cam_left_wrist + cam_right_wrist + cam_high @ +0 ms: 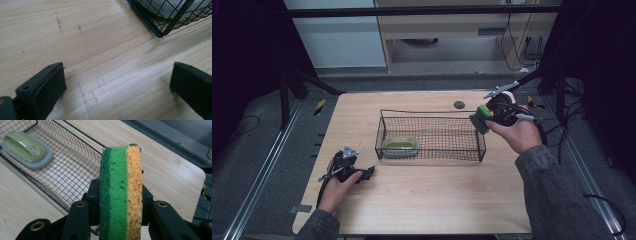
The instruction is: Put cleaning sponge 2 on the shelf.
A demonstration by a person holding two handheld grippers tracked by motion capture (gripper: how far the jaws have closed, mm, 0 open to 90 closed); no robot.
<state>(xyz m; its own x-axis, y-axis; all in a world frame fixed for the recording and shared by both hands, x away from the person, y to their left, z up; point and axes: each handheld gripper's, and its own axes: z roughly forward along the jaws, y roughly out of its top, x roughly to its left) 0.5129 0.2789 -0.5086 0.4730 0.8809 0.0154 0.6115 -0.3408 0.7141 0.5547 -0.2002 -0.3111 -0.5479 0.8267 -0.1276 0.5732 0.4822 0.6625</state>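
My right gripper is shut on a green and orange sponge, held on edge above the right end of a black wire basket. The same sponge shows green in the high view, just over the basket's right rim. A green-handled scrub pad with a grey base lies in the basket's far left end, seen also as the pad from above. My left gripper rests on the table near the basket's left front corner, jaws wide open with bare wood between the fingers.
The wooden table has open surface in front of the basket. A small dark round disc sits near the table's far edge. The basket's corner lies just beyond my left gripper. Dark floor and rails surround the table.
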